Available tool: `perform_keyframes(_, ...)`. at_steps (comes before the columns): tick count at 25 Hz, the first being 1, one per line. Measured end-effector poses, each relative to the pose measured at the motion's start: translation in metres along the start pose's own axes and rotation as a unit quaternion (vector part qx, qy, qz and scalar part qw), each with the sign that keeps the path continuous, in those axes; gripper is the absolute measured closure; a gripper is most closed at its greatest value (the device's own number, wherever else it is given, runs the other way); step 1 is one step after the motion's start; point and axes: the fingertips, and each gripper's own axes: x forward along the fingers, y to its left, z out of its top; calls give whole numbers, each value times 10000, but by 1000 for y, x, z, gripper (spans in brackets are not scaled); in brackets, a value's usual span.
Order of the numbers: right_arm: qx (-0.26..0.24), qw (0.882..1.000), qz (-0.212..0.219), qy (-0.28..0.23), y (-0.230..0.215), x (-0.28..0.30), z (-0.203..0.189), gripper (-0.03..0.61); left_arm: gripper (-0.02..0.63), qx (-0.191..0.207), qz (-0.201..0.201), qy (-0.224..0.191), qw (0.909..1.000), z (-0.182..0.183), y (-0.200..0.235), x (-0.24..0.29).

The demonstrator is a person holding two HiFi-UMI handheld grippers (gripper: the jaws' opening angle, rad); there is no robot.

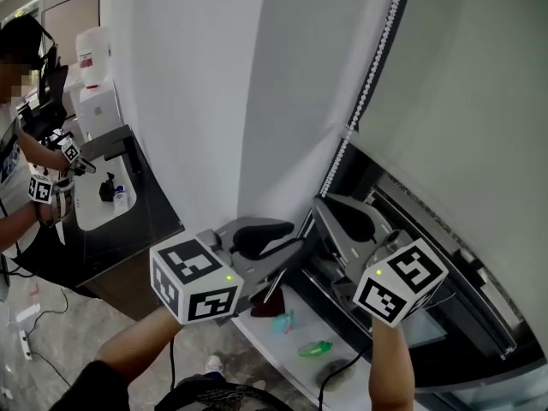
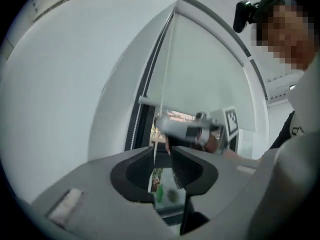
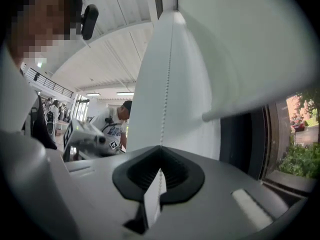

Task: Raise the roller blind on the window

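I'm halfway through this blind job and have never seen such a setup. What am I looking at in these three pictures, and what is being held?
There is no robot here: a person holds a two-jaw tool in each hand. The head view looks down from a camera on that person's head. The other two cameras ride on the tools and look along their jaws. The right gripper has its jaws shut on the bead chain of the roller blind. The left gripper has its jaws apart, and the chain passes between them ungripped. Below, the window sill carries a few small items, too small to name.
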Motion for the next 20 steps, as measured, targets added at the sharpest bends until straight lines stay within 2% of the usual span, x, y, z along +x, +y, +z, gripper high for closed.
perform_keyframes(2,-17,9997,30,256,5,0,-29,572,499,239,122,-255,9993,27,-1,0)
perform_keyframes(4,38,9992,36,388,8,-1,-52,572,500,383,196,-340,9985,44,-1,5)
perform_keyframes(8,-5,9974,-36,719,15,-4,-91,572,500,613,292,-332,9971,56,0,21)
perform_keyframes(13,215,9904,89,1362,25,-7,-147,572,502,852,215,-291,9957,63,-8,34)
perform_keyframes(15,328,9884,88,1481,27,-8,-163,572,520,933,194,-259,9951,62,-10,37)
perform_keyframes(18,510,9868,98,1537,26,-11,-168,572,610,904,182,-265,9954,62,-9,36)
perform_keyframes(20,464,9851,135,1650,27,-11,-167,571,609,787,88,-261,9965,61,-9,35)
